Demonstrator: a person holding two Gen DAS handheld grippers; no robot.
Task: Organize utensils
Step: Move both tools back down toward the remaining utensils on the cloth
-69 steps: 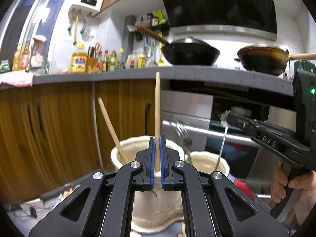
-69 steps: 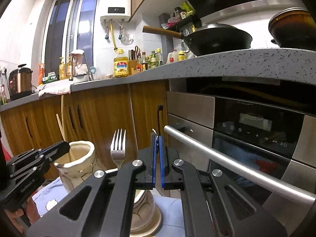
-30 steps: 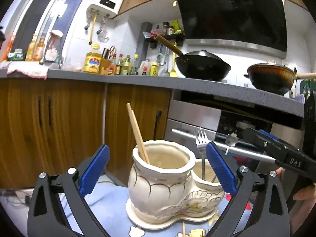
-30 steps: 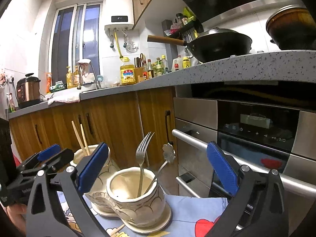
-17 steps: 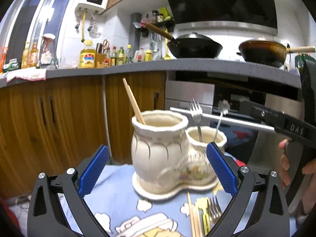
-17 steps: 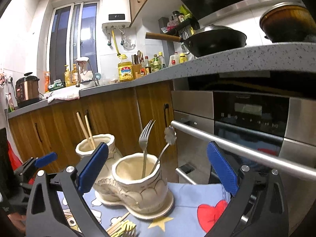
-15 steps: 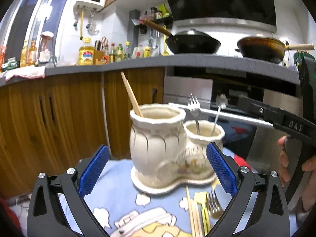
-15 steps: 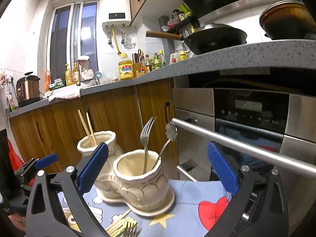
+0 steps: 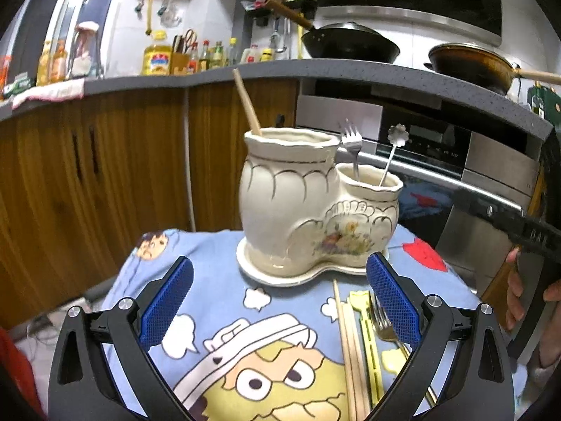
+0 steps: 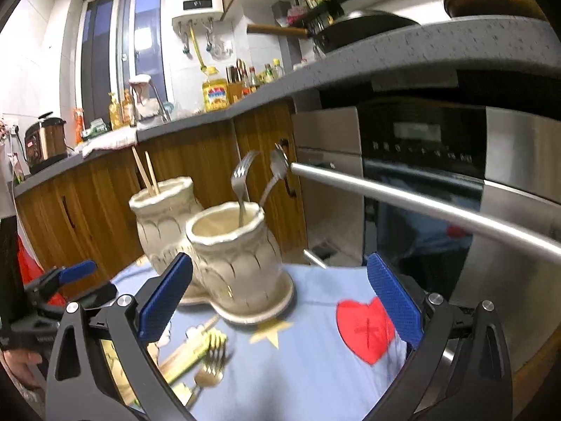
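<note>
A cream ceramic double-pot holder (image 9: 301,210) stands on a cartoon-print cloth (image 9: 217,315); it also shows in the right wrist view (image 10: 224,245). Its tall pot holds wooden chopsticks (image 9: 247,103), its low pot a fork (image 9: 352,147) and a flower-handled spoon (image 9: 394,147). More chopsticks (image 9: 347,343), a yellow utensil (image 9: 368,333) and a fork (image 9: 382,319) lie on the cloth in front. My left gripper (image 9: 278,305) is open and empty just before the holder. My right gripper (image 10: 278,301) is open and empty, to the holder's right.
Wooden cabinets (image 9: 87,175) and an oven with a steel handle bar (image 10: 420,207) stand close behind the small table. A worktop (image 9: 245,73) above carries pans and bottles. The cloth's edges drop off at left and back.
Both grippers released their utensils into the pots, opened wide and drew back and tilted down. The loose utensils on the cloth have come into view.
</note>
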